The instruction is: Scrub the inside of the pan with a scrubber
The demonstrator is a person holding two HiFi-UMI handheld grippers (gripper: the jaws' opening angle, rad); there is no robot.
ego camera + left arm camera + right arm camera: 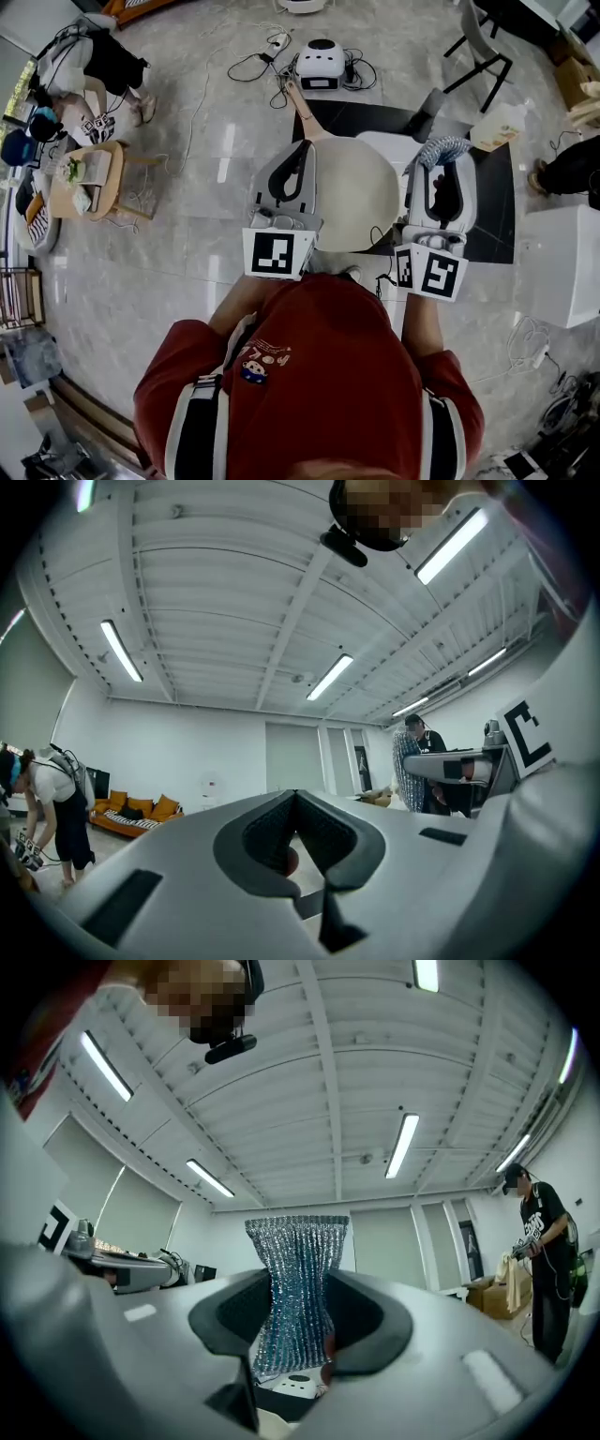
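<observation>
In the head view a cream pan [361,197] lies on the black table [497,220], its brown handle [302,105] pointing away to the left. My left gripper [298,152] hangs over the pan's left rim. It points up at the ceiling, and its jaws [295,797] are shut with nothing visible between them. My right gripper [441,161] is at the pan's right edge, shut on a silvery-blue mesh scrubber [442,148]. The scrubber [298,1269] stands upright between the jaws and fans out above them. The pan's inside is not seen in either gripper view.
A white device [321,64] with cables sits on the floor beyond the table. A chair [483,47] stands at the far right, and a white box [562,262] to the right. A small round wooden table [94,183] and seated people are at the left.
</observation>
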